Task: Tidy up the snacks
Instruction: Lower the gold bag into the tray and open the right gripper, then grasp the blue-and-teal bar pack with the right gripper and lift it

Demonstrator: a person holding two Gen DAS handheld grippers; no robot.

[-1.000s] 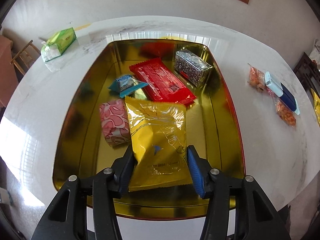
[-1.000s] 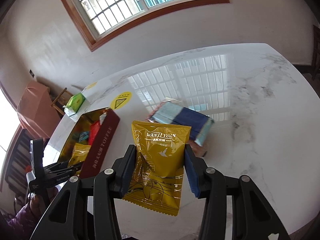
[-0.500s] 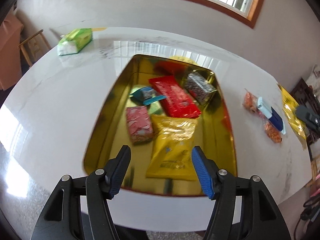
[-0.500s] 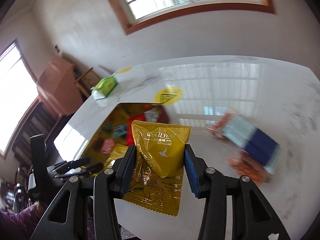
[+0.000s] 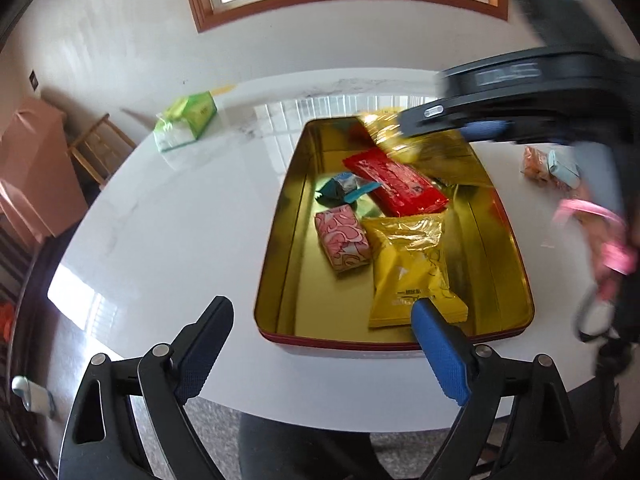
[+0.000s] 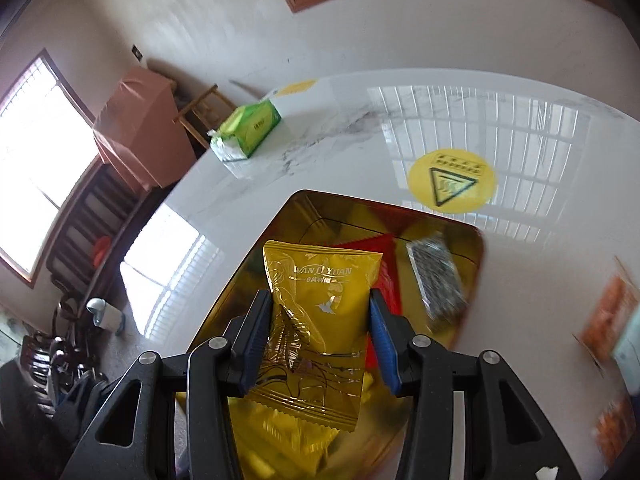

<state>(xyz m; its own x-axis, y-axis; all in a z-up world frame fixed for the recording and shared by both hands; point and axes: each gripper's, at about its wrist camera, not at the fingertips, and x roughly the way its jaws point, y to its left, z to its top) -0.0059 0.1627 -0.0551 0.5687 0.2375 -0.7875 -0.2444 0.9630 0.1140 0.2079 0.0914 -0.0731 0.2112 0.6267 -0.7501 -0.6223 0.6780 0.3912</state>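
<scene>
A gold tin tray [image 5: 280, 240] with a red rim lies on the white marble table. Inside it are a yellow packet [image 5: 412, 264], a pink patterned packet [image 5: 342, 238], a red packet [image 5: 396, 188], a small blue packet [image 5: 344, 190] and a silver patterned box [image 6: 436, 280]. My left gripper [image 5: 320, 320] hangs over the tray's near edge, its jaws opening wide with nothing between them. My right gripper [image 6: 318, 312] is shut on a dark gold packet [image 6: 320, 280], held above the tray's far end; in the left wrist view this gold packet [image 5: 440, 152] shows under the blurred right gripper.
A green tissue pack [image 5: 186, 120] lies on the table's far left. A yellow warning sticker [image 6: 452, 184] is stuck beyond the tray. Orange snack bags and a light-blue box [image 5: 548, 164] lie right of the tray. A wooden stool and a pink-covered cabinet stand off the table's left.
My left gripper let go of the yellow packet in the tray, opened wide and drew back. My right gripper swung left with the gold packet, from over bare table to over the tray.
</scene>
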